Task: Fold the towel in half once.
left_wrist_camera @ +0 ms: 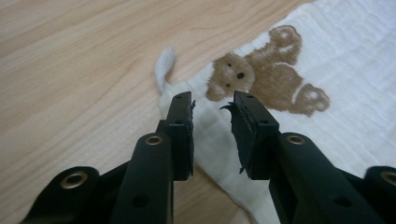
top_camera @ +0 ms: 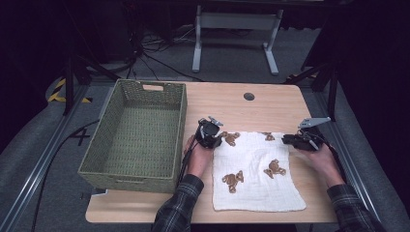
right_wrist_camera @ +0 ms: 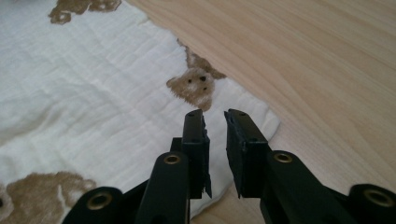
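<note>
A white cloth (top_camera: 256, 171) printed with brown bears lies flat on the near right part of the wooden table (top_camera: 270, 104). The left gripper (top_camera: 209, 134) sits at the cloth's far left corner, its jaws parted by a narrow gap and released, the corner lying beneath them ungripped. The right gripper (top_camera: 303, 140) rests at the far right corner, its jaws likewise slightly apart over the cloth's edge, pinching nothing. Left of the cloth, just beside the left hand (top_camera: 198, 157), stands a green woven basket (top_camera: 116, 140) reaching toward the table's far edge.
</note>
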